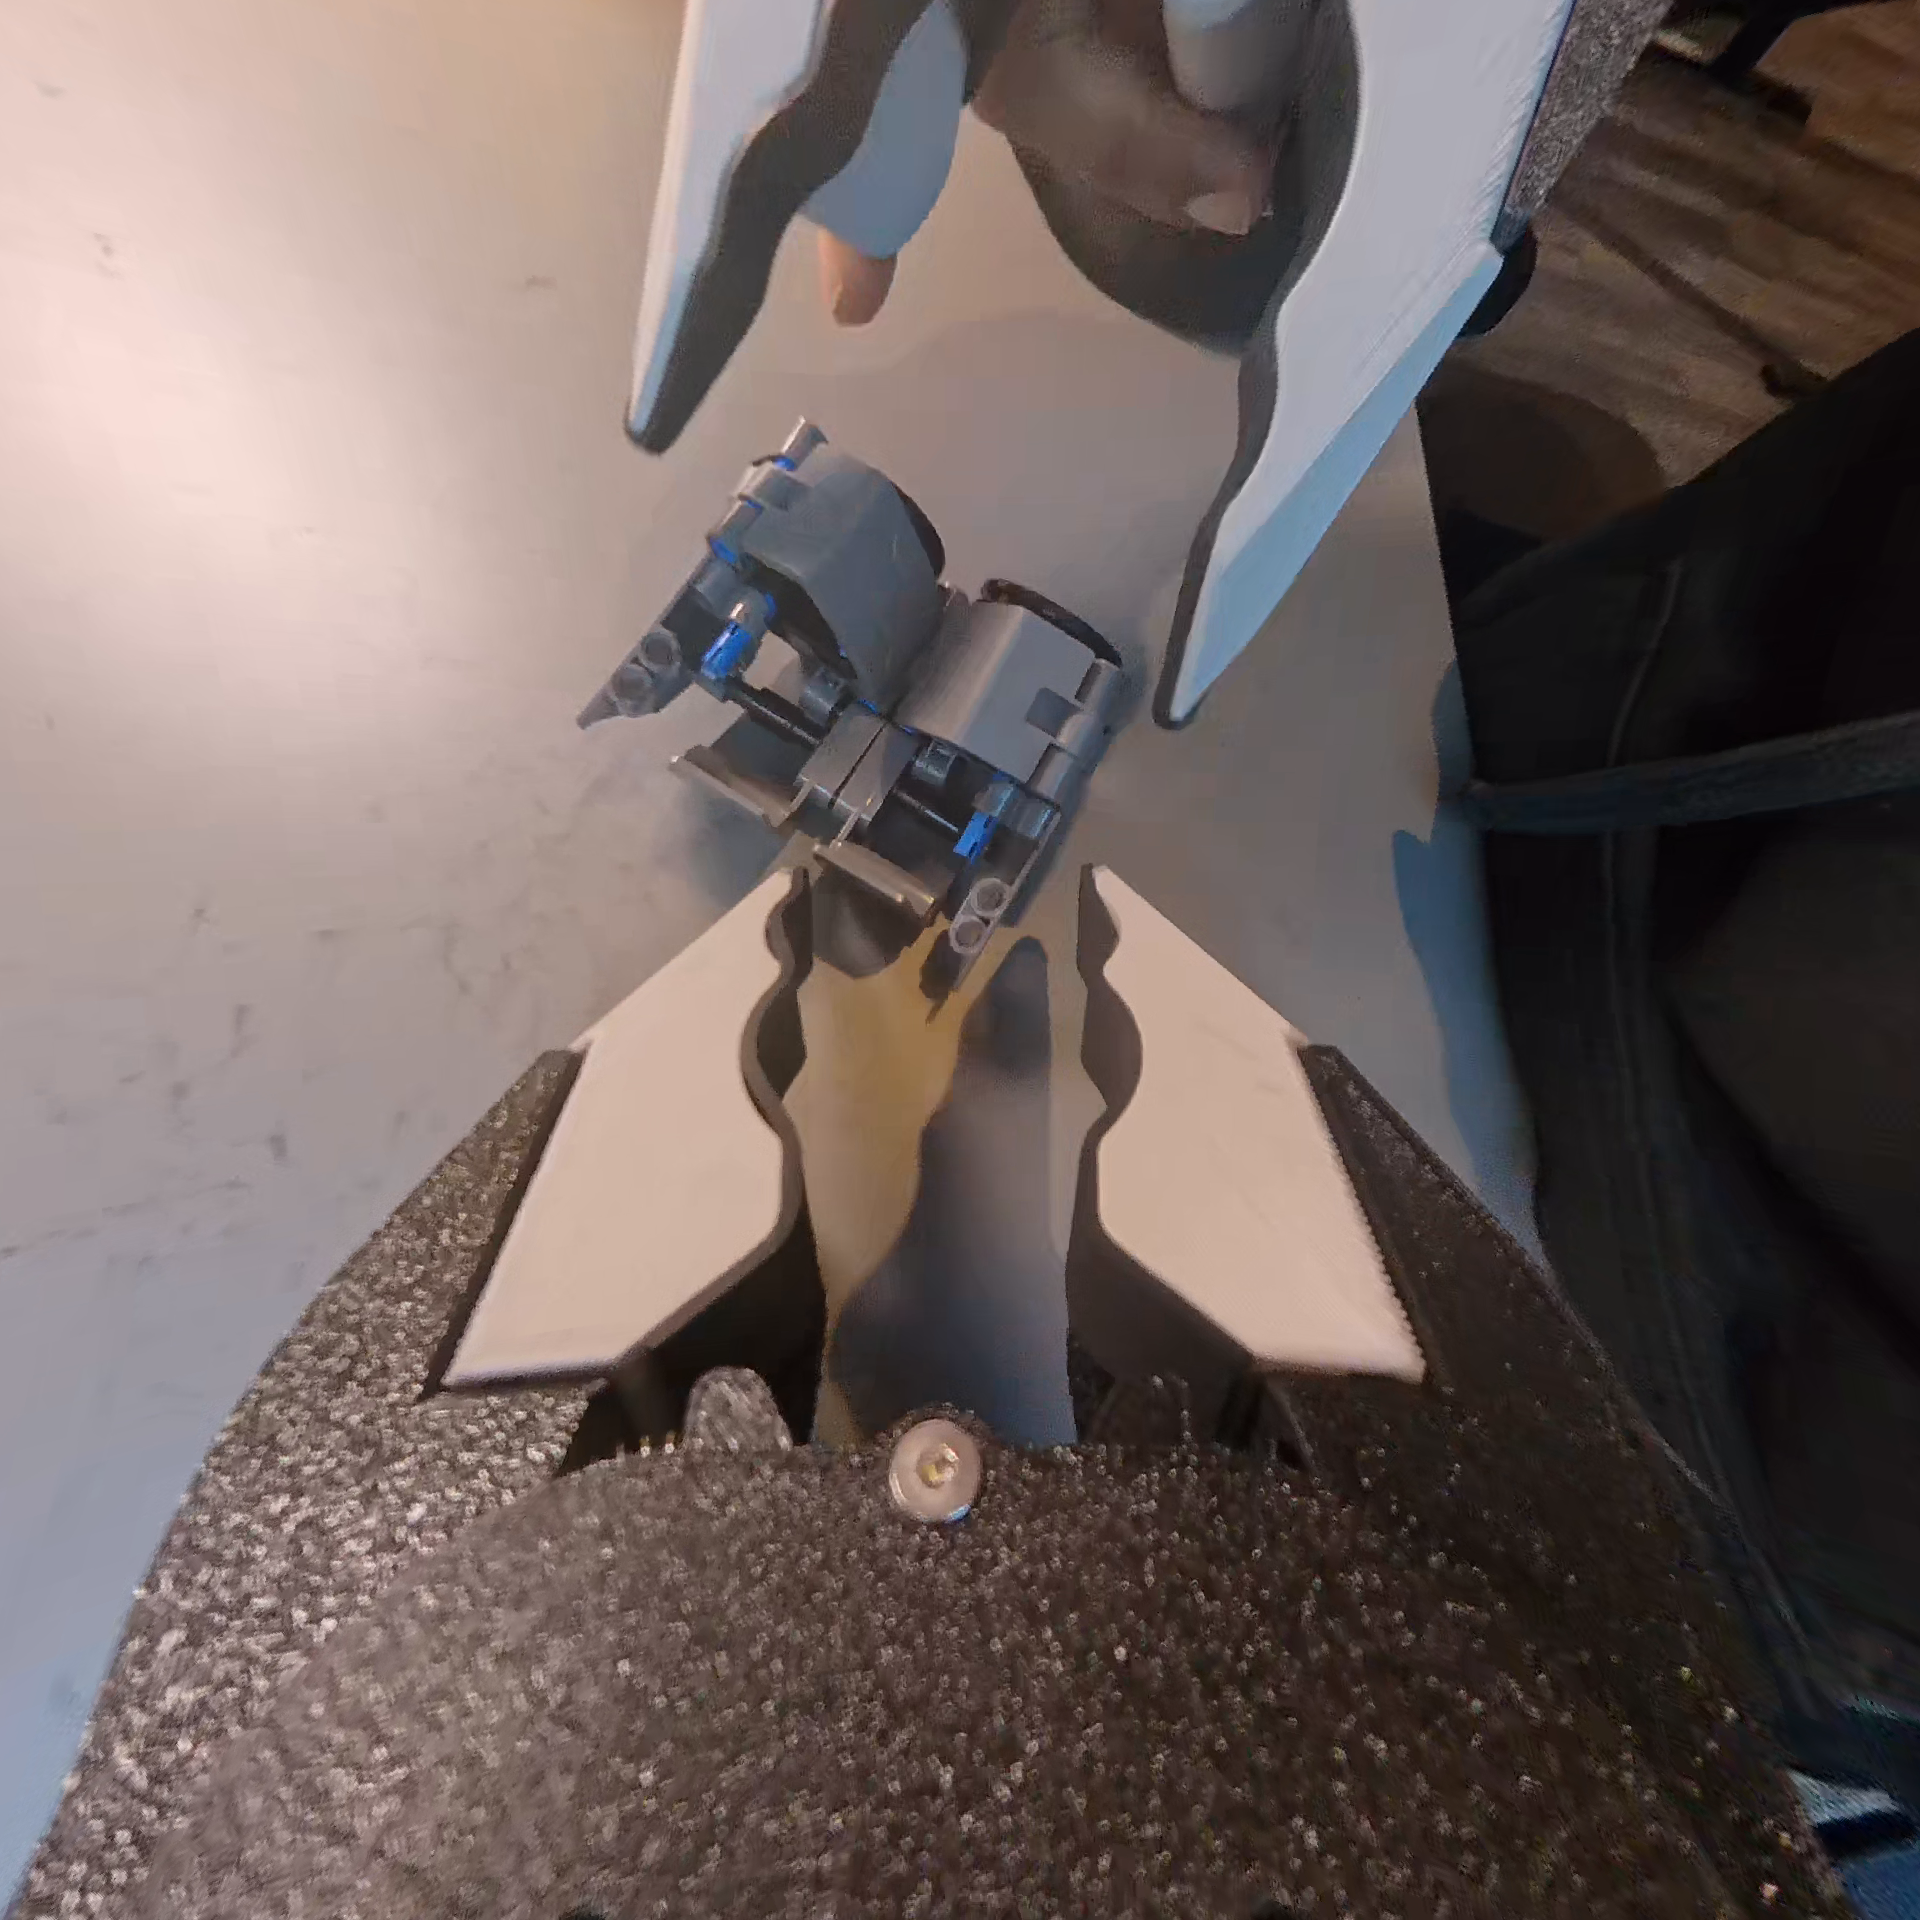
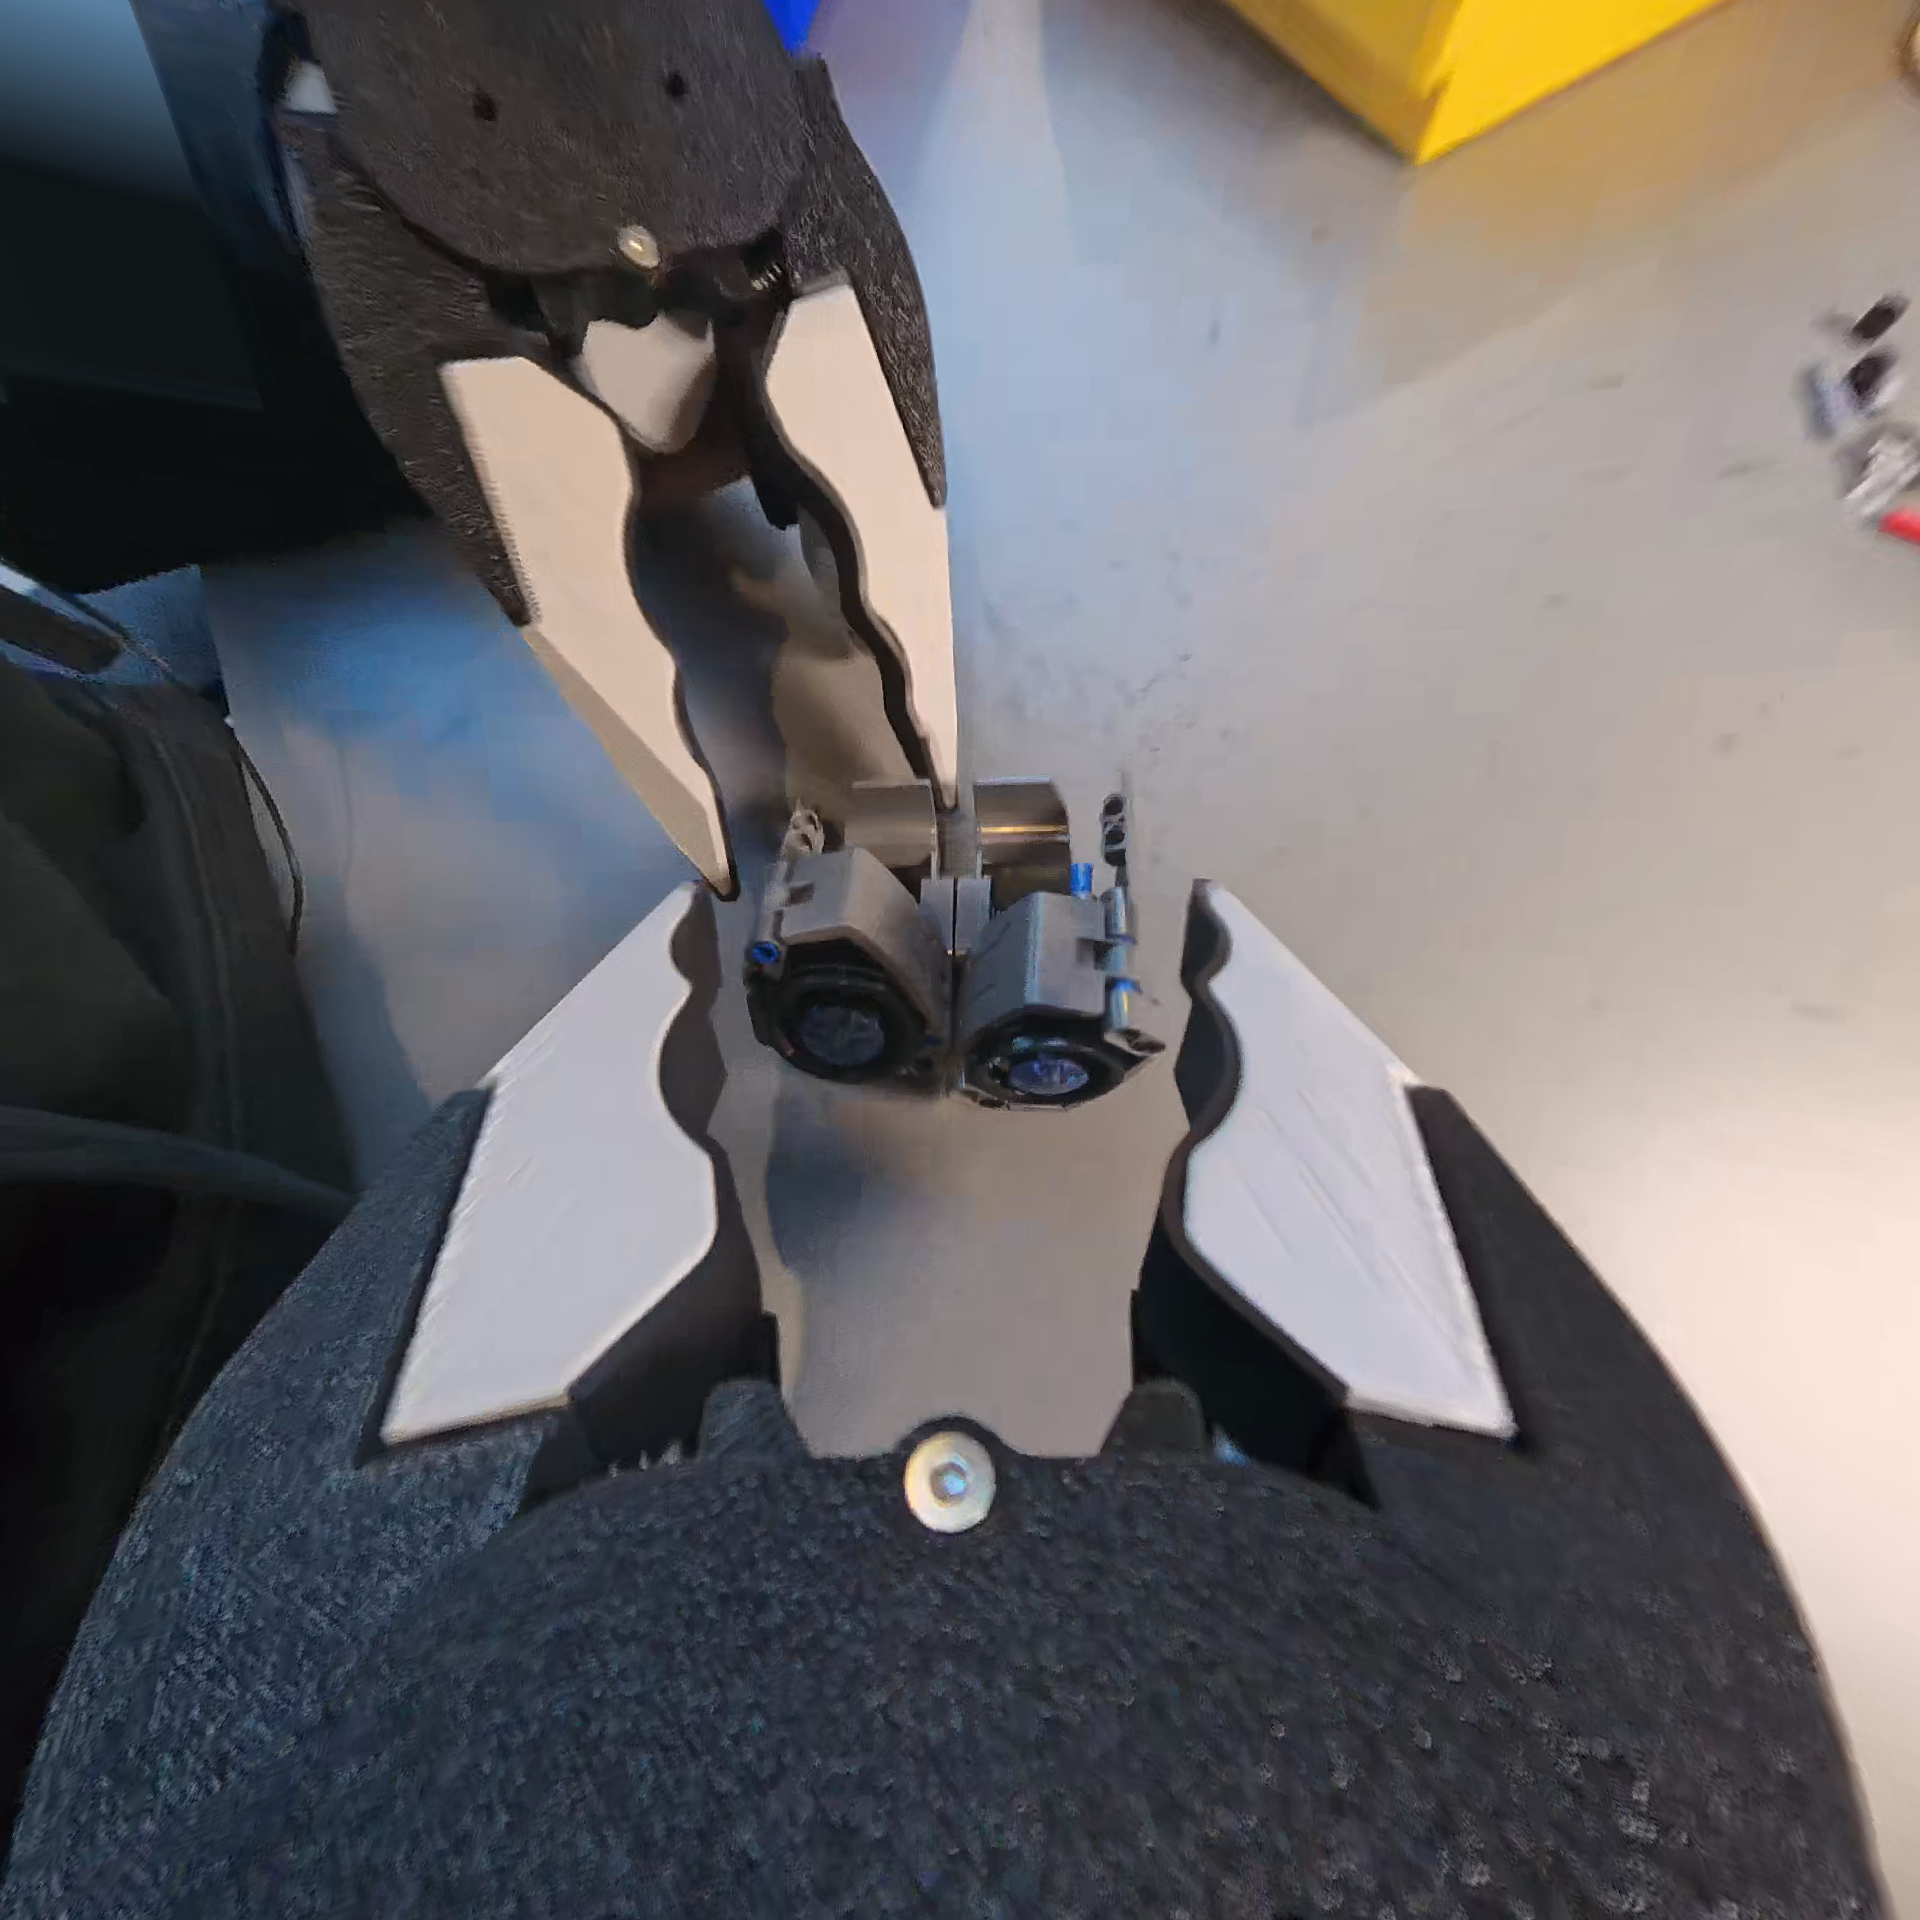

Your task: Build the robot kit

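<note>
Two grippers flank a grey model on the table.
Left gripper spread narrow at one end; right gripper spread wide, empty.

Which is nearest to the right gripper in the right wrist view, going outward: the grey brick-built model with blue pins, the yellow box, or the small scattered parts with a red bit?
1. Grey brick-built model with blue pins: between the open fingers of the right gripper, on the pale table.
2. Small scattered parts with a red bit: far right edge.
3. Yellow box: top right, farthest back.
</note>
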The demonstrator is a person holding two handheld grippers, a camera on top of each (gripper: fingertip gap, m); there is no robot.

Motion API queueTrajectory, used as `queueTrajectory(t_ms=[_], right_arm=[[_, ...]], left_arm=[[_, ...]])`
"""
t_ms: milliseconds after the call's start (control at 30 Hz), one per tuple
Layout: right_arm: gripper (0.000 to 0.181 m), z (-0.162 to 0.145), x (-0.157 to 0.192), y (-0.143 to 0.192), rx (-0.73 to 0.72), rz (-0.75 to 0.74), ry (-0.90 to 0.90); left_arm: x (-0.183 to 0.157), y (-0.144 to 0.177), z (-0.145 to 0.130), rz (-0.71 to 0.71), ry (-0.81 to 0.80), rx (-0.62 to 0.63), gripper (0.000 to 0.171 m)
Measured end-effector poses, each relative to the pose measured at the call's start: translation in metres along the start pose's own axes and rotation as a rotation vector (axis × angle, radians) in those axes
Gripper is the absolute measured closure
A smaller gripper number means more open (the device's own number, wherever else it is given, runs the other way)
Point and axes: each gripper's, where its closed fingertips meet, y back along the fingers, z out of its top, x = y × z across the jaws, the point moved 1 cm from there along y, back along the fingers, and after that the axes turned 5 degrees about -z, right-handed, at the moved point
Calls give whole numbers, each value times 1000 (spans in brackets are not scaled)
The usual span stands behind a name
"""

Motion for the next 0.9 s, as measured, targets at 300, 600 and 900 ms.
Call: queueTrajectory(t_ms=[300, 600, 900], right_arm=[[142, -28, 25, -5, 88, -136, 407], [143, -39, 23, -1, 18, -102, 355], [142, -41, 21, -1, 14, -72, 327]], left_arm=[[27, 19, 10, -56, 257, -138, 133], [21, -3, 13, -80, 320, -103, 149], [18, -2, 13, -81, 337, -117, 150]])
